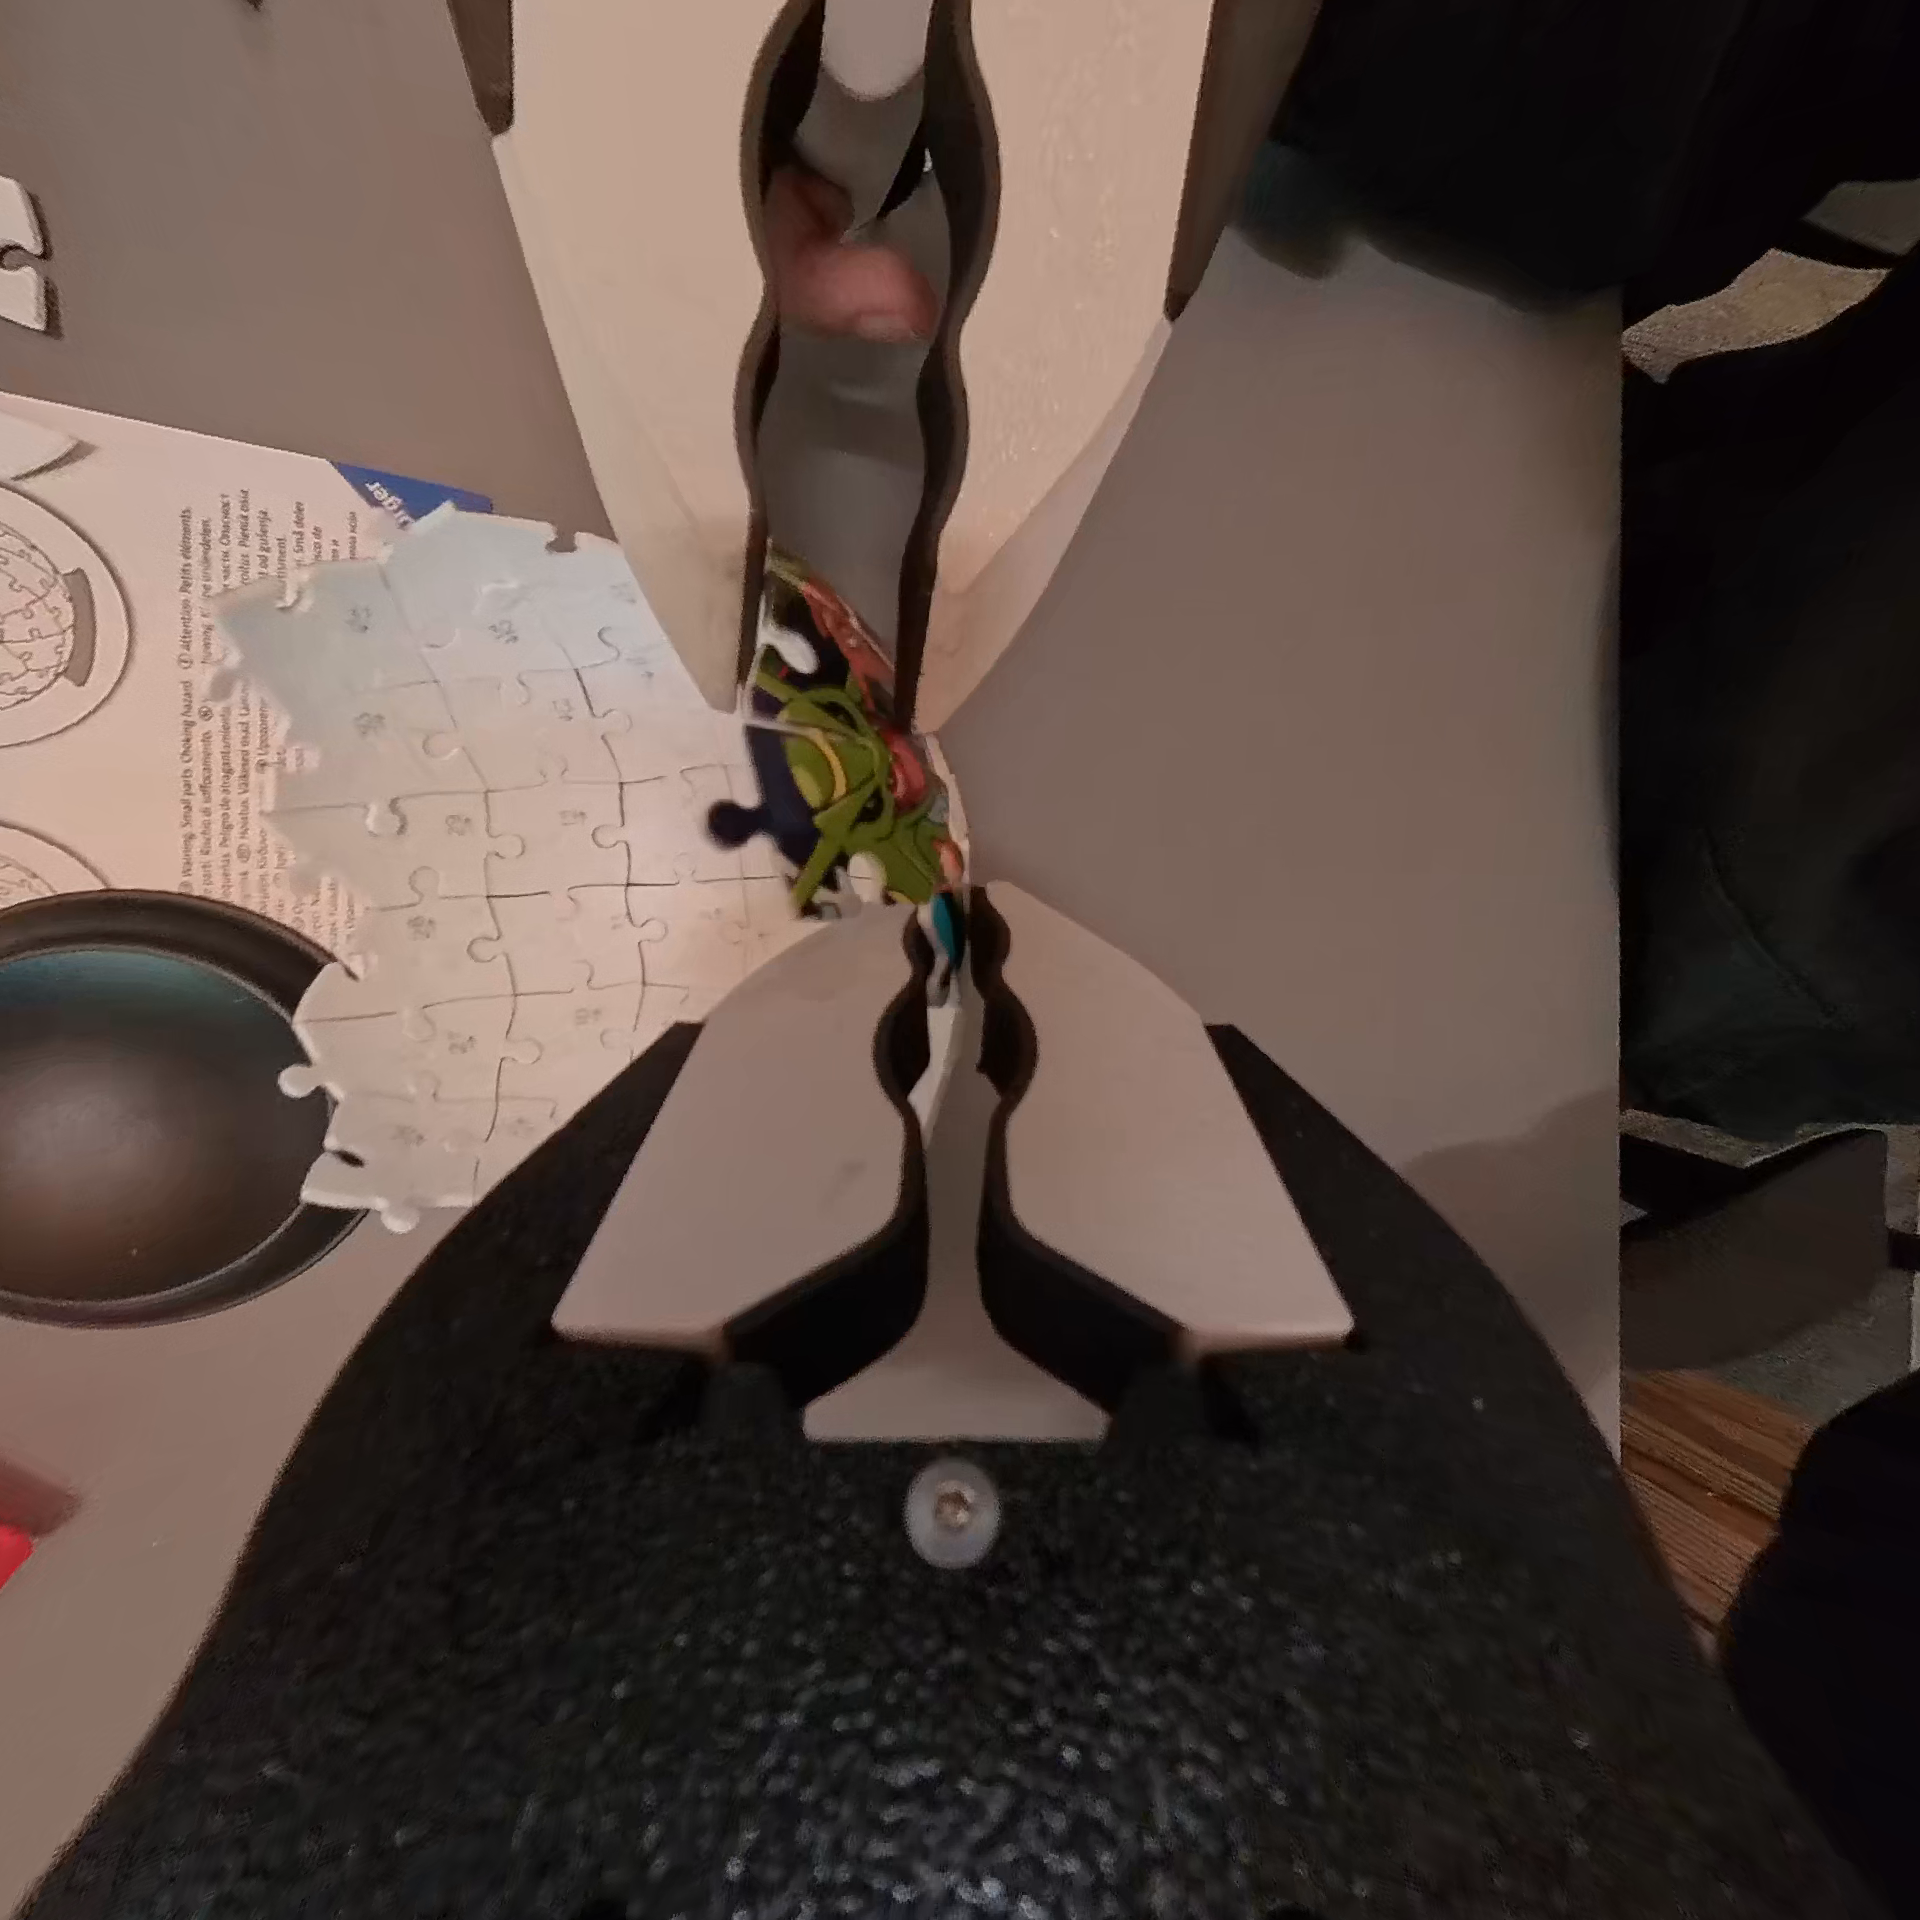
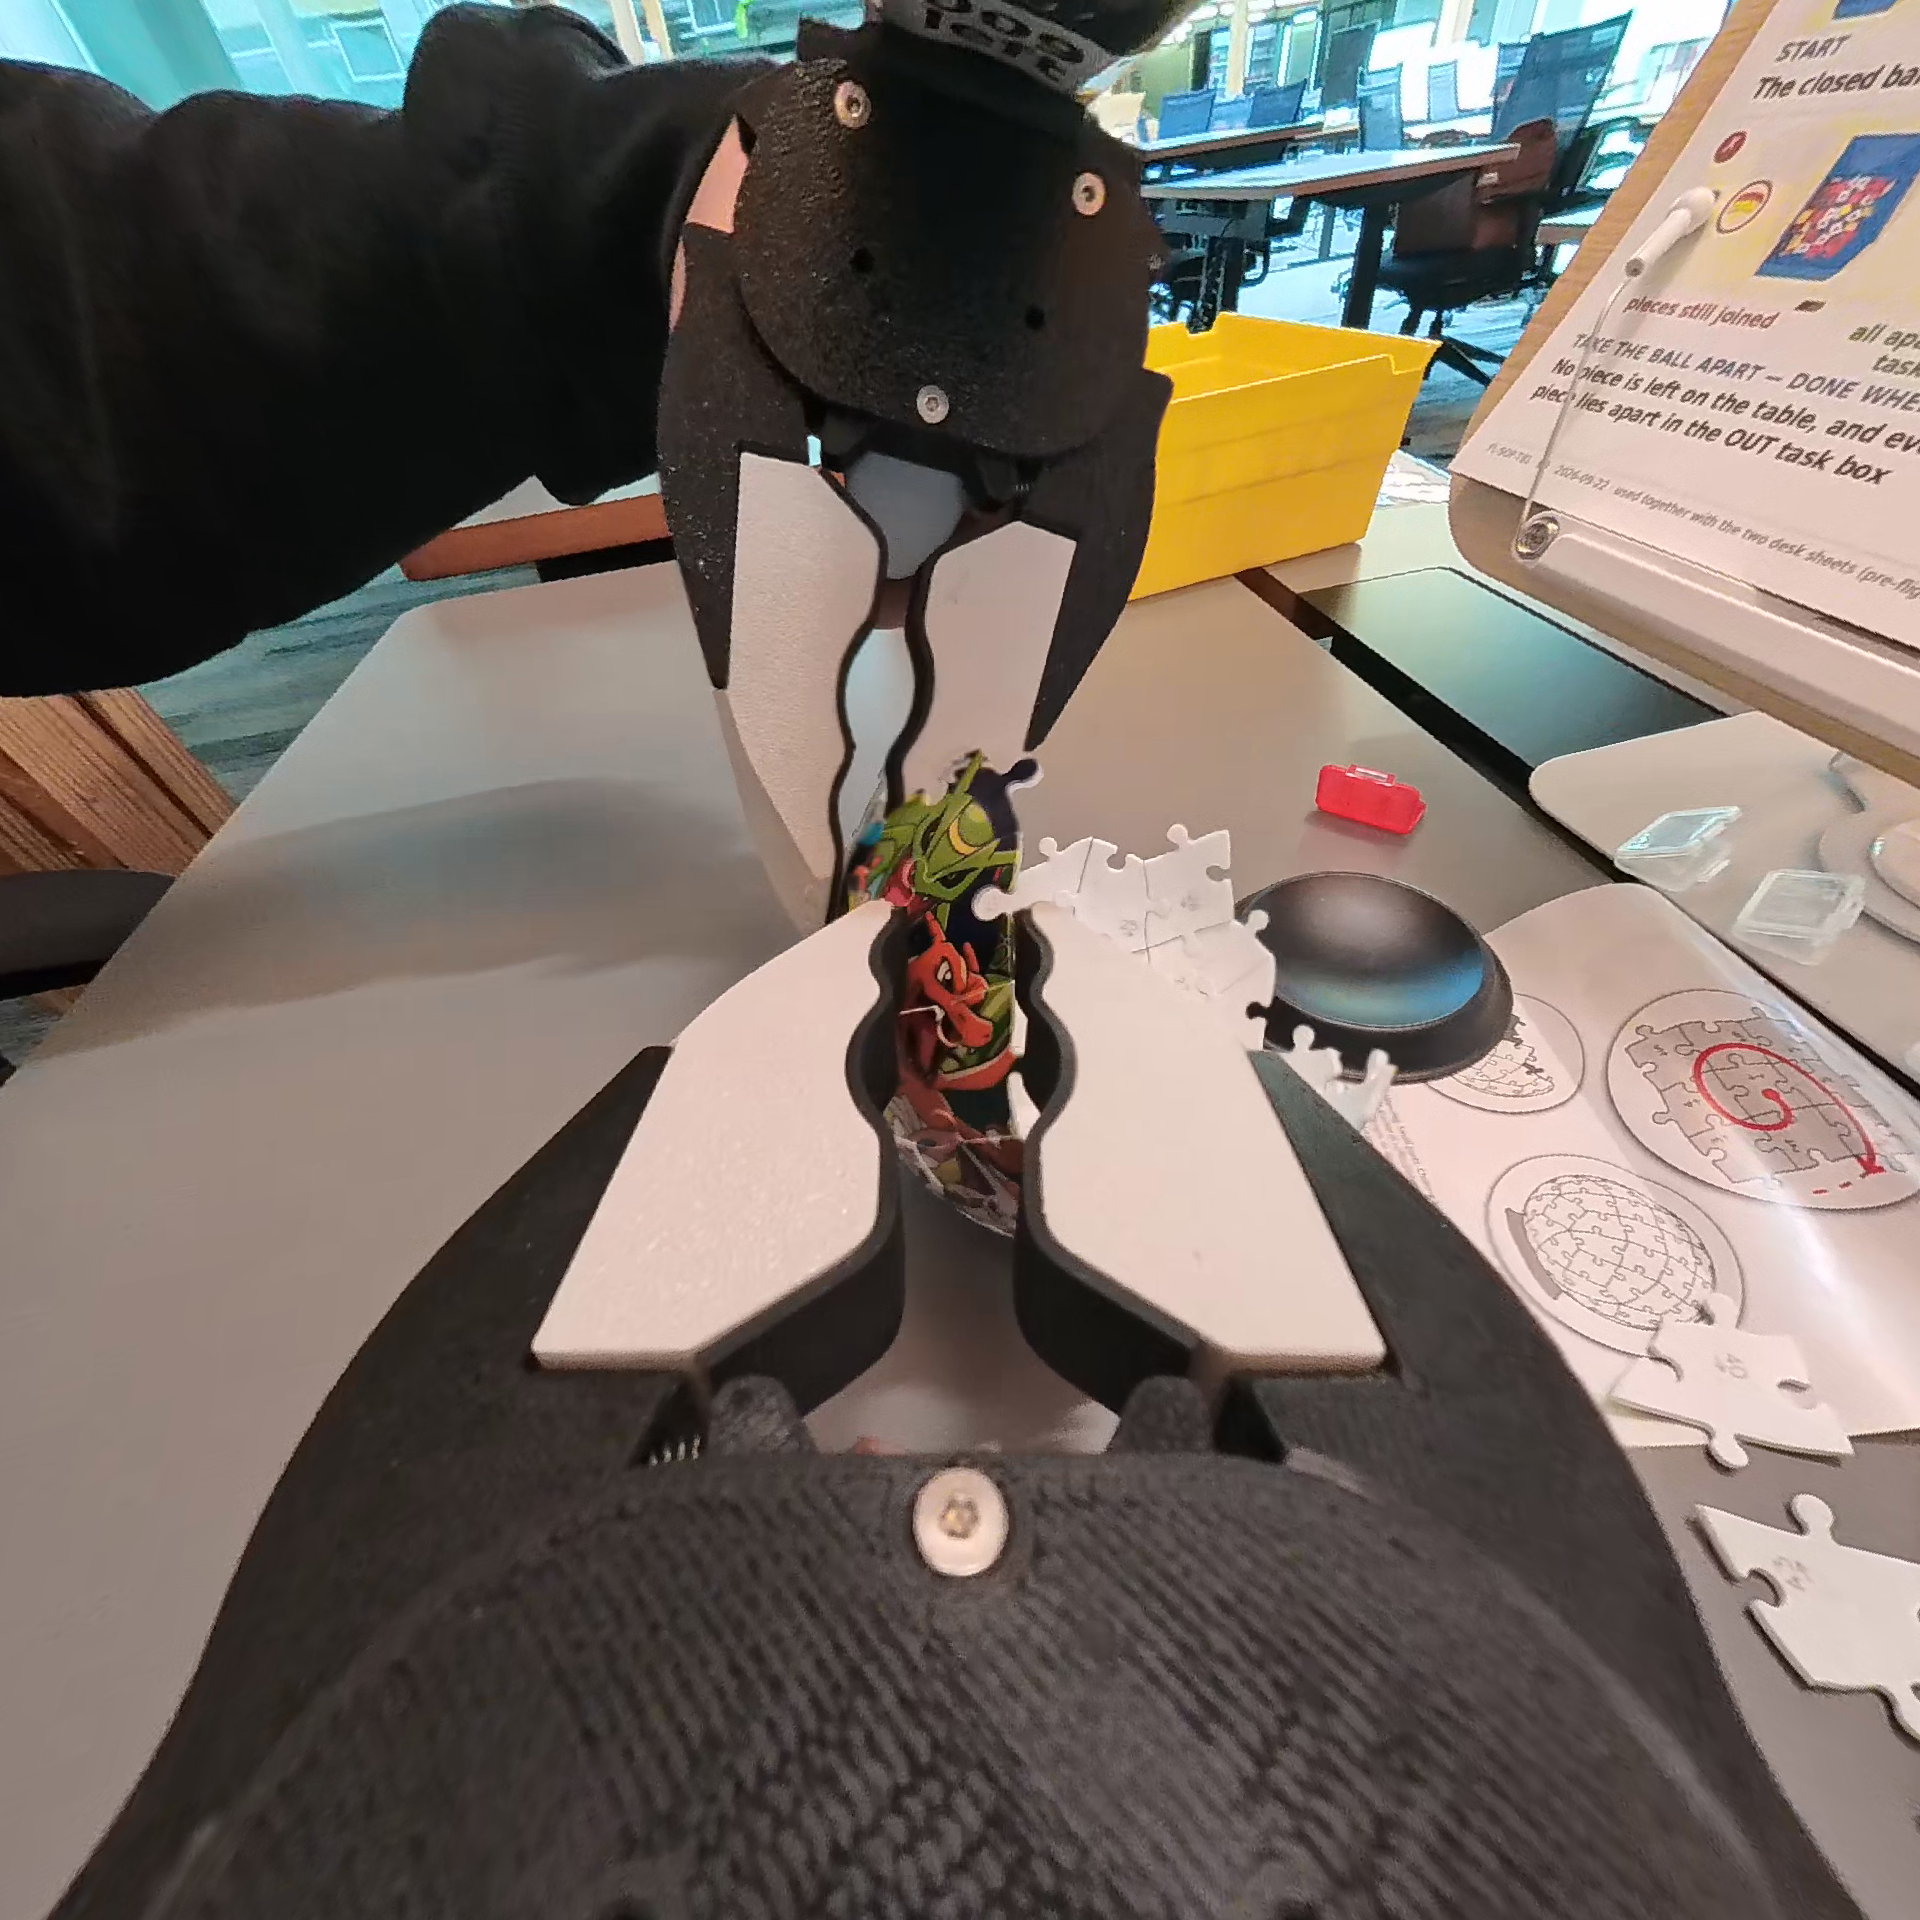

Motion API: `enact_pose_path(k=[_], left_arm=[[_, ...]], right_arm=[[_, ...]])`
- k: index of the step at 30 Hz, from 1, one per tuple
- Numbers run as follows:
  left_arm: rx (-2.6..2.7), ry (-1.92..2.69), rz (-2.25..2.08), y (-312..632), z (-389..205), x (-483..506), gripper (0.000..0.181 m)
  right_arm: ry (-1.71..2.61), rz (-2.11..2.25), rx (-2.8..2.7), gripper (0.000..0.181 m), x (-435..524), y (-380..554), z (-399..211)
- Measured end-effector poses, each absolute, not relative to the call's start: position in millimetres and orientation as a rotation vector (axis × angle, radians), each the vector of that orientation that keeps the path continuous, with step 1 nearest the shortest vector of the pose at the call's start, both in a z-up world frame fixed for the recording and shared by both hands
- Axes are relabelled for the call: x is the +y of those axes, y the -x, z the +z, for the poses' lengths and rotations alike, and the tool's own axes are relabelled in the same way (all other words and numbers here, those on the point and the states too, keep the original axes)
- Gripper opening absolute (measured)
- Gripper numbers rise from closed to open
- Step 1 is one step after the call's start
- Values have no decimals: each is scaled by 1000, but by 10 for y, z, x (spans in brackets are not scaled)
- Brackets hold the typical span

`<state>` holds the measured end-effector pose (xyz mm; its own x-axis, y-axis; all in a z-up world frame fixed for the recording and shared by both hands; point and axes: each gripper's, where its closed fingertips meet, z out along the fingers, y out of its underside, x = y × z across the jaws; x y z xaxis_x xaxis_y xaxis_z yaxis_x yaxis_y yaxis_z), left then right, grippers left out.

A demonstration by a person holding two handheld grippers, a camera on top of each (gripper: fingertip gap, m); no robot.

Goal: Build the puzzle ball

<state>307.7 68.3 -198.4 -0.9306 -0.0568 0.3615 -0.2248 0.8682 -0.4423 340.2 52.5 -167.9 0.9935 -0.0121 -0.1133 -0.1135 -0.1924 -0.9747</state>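
The partly built puzzle ball is a curved shell of joined pieces, white and numbered inside (image 1: 468, 831), with green and red print outside (image 2: 956, 1018). Both grippers hold it above the grey table (image 2: 364, 831). My left gripper (image 1: 951, 904) is shut on the shell's edge; it enters the right wrist view from above (image 2: 883, 831). My right gripper (image 2: 961, 925) is shut on the printed part of the shell; in the left wrist view it comes in from the top (image 1: 831, 696). Two loose white pieces (image 2: 1725, 1392) (image 2: 1849, 1600) lie at the right.
A black bowl-shaped stand (image 2: 1371, 966) sits on the instruction sheet (image 2: 1662, 1143), just beyond the shell. A small red object (image 2: 1366, 795), two clear plastic boxes (image 2: 1673, 842), a yellow bin (image 2: 1278, 436) and a propped card stand (image 2: 1714, 312) lie farther back and right. More white pieces (image 1: 21, 249) lie at the far left.
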Motion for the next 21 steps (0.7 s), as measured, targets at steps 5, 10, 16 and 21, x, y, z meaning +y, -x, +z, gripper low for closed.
enact_pose_path(k=[5, 10, 16, 21], left_arm=[[-2679, -185, 703, -3077, -1983, 674, 3], [-2642, -204, 716, -3078, -1978, 678, 3], [-2587, -210, 686, -3034, -2002, 681, 3], [-2578, -200, 687, -3040, -1995, 686, 3]], right_arm=[[1761, 80, 93, 19, 522, -3410, -1680], [1755, 85, 49, 32, 514, -3354, -1667], [1828, -35, -91, 38, 480, -3286, -1724], [1874, -95, -122, 40, 505, -3300, -1812]])
